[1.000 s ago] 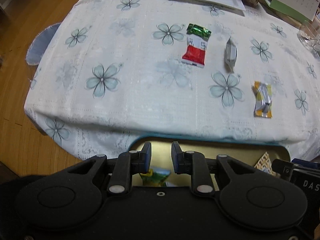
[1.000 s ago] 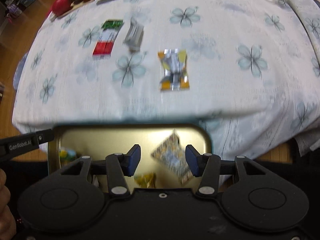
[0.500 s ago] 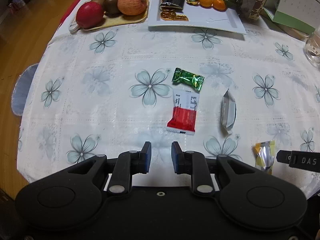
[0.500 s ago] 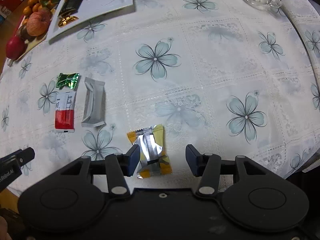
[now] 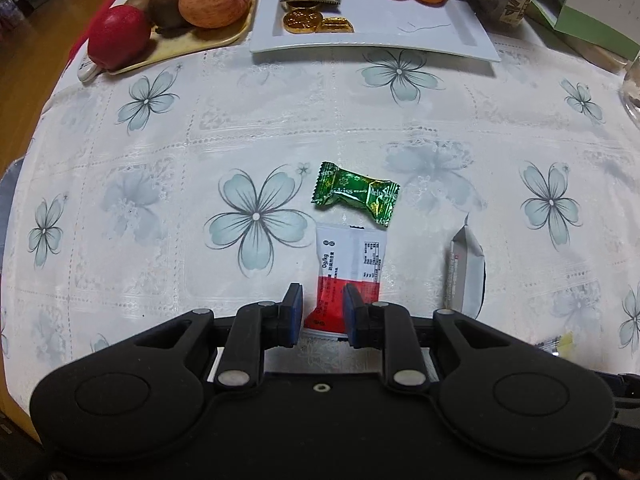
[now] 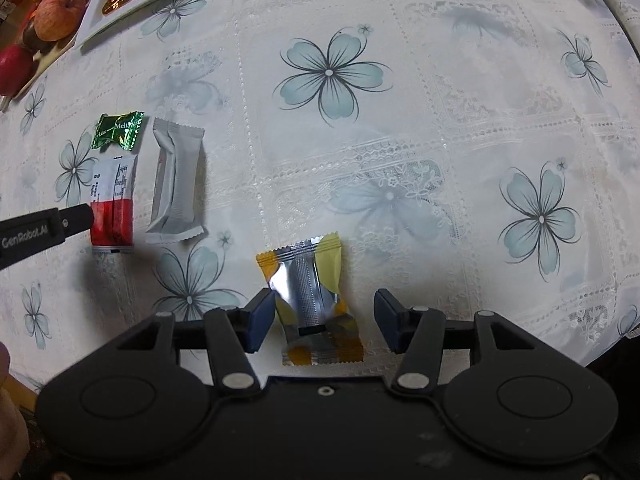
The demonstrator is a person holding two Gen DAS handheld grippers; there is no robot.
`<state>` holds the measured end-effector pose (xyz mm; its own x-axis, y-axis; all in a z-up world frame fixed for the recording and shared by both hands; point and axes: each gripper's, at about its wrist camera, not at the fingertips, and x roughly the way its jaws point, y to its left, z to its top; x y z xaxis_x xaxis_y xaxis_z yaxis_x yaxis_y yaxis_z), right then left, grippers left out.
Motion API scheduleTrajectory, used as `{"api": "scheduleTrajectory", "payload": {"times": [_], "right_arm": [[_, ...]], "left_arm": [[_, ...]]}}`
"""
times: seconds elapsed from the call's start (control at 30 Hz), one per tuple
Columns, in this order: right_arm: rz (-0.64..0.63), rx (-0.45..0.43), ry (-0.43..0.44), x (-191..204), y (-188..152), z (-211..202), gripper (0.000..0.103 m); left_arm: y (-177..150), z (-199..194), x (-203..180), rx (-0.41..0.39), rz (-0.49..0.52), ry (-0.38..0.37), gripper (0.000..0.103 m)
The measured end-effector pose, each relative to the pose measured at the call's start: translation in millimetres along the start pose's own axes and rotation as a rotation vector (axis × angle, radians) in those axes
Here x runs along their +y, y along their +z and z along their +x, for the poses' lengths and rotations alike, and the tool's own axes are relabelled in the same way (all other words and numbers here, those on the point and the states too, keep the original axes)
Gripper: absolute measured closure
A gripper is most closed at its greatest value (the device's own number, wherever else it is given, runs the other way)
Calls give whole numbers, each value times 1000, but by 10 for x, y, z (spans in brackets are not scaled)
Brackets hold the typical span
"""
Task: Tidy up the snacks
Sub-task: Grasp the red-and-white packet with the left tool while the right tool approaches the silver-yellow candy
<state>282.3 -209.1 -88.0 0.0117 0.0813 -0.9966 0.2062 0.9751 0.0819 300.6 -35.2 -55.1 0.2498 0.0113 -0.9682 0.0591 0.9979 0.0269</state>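
Hovering over a flowered tablecloth (image 5: 168,148), the left gripper (image 5: 321,316) holds its narrow jaws apart, astride the red end of a red-and-white snack packet (image 5: 347,264) without pinching it. The right gripper (image 6: 325,320) is opening, with a yellow-and-silver packet (image 6: 310,300) between its jaws, well right of the red-and-white one. With so narrow a gap, the left fingers could likely land on the red-and-white packet and push it into the green candy (image 5: 356,196) just beyond.
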Motion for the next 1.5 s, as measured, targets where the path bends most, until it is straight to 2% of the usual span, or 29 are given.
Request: {"api": "scheduleTrajectory", "payload": {"times": [0.4,0.67,0.9,1.17,1.33,1.5], "right_arm": [[-60,10,-1,144,-51,4,46],[-18,50,-14,24,-19,93,46],[9,94,25,-45,3,143,46],[23,99,40,-61,1,142,46],[40,99,42,-142,10,120,46],[51,98,44,-167,33,110,46]], "left_arm": [[66,155,-212,20,9,1,71],[42,149,-179,19,0,25,69],[53,176,-114,33,-11,35,69],[92,186,-181,17,-17,48,63],[97,221,-225,16,-3,56,53],[110,248,-236,25,-7,66,52]]}}
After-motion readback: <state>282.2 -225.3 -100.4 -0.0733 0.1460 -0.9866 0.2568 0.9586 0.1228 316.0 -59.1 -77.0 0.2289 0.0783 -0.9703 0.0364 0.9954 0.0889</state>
